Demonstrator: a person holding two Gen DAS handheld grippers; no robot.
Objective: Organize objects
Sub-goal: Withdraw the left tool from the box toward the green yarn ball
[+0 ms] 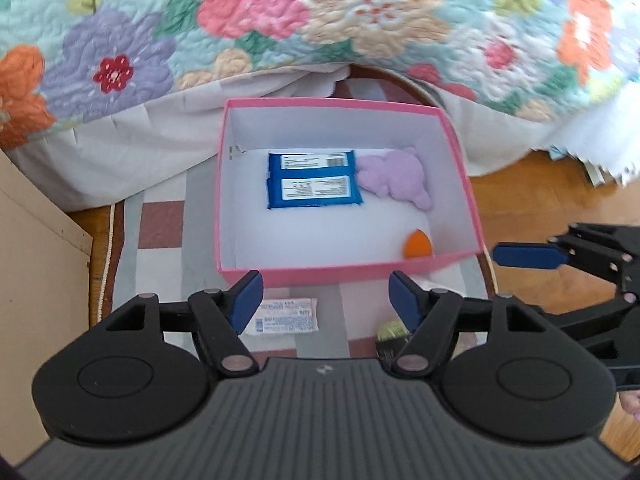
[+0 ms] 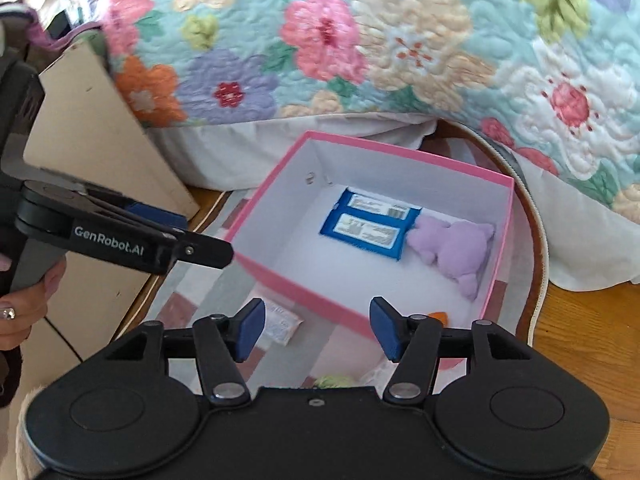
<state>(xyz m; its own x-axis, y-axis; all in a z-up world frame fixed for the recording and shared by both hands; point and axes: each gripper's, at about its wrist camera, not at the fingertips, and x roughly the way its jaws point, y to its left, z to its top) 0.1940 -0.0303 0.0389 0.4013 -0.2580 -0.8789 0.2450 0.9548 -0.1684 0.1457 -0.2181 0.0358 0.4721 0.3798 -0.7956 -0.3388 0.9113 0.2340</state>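
Both claws stand spread and empty: left gripper (image 1: 326, 300), right gripper (image 2: 317, 328). Beyond them, the box (image 1: 344, 270) holds a sponge (image 1: 418, 244) at 5 o'clock, a packet (image 1: 314, 180) and plush (image 1: 396, 178) at 12.

So it's a wooden floor (image 2: 592, 344) with a checked rug (image 1: 160, 236) spread on it, partly tucked under the bed's floral quilt (image 1: 256, 12). On the rug sits an open pink box (image 1: 460, 148), and in front of it lie a small white packet (image 1: 282, 316) and a greenish fuzzy thing (image 1: 390, 330), mostly hidden.
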